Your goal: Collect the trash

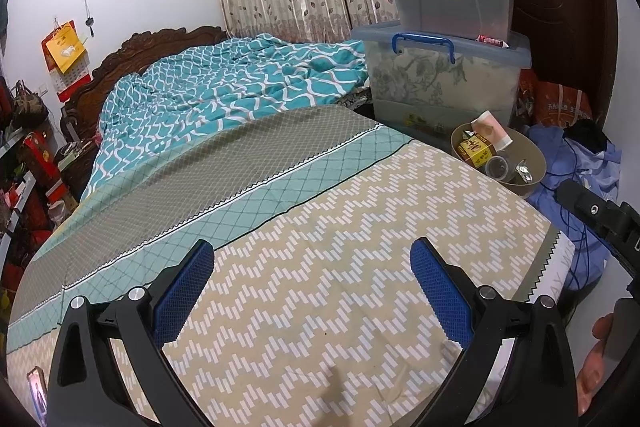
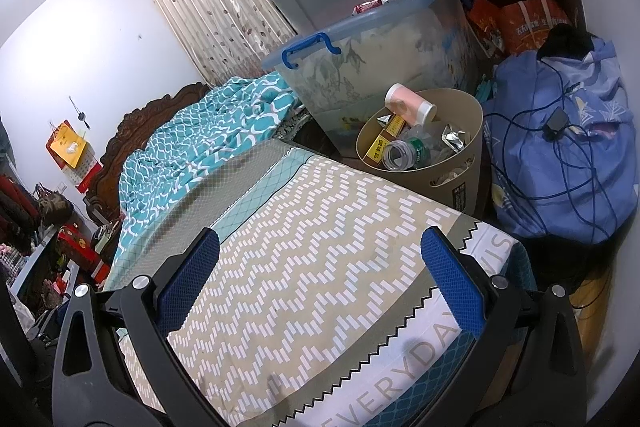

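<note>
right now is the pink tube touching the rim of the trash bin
Touching. The right wrist view shows the pink tube lying across the trash bin rim at the back.

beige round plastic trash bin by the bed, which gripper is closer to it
Right. The right gripper hovers over the bed corner just short of the beige round plastic trash bin; the left gripper sits farther back over the bedspread, bin off to its right.

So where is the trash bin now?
The trash bin stands on the floor at the bed's far right corner, between the stacked storage boxes and the blue bundle.
</note>
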`<move>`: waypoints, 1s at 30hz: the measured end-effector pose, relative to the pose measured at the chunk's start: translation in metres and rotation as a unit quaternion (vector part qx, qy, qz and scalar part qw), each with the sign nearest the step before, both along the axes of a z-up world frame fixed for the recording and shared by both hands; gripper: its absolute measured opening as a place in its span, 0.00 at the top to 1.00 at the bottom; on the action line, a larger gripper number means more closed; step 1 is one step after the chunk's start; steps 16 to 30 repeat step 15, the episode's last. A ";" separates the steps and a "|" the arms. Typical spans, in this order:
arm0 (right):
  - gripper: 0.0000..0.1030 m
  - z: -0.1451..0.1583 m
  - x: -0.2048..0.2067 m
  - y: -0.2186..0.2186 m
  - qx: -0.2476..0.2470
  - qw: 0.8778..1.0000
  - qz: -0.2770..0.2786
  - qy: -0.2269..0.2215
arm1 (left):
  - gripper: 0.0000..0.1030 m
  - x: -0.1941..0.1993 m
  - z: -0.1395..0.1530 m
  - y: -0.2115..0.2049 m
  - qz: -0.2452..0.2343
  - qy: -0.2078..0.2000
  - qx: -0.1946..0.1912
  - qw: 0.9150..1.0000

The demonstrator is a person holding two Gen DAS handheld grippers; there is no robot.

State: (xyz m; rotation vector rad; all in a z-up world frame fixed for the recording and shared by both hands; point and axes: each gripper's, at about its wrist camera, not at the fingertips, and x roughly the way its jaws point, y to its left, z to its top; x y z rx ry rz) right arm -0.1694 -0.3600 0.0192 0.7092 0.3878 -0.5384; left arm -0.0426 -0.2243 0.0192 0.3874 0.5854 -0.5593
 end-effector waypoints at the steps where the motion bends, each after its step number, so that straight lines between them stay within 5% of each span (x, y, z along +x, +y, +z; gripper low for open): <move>1: 0.03 0.001 0.000 -0.001 0.000 1.000 0.000 0.000 | 0.08 -0.001 0.000 0.000 -0.003 -0.001 0.000 1.000; 30: 0.03 -0.005 -0.002 0.001 0.003 1.000 -0.004 0.001 | 0.08 -0.006 0.004 -0.001 -0.022 0.012 -0.014 1.000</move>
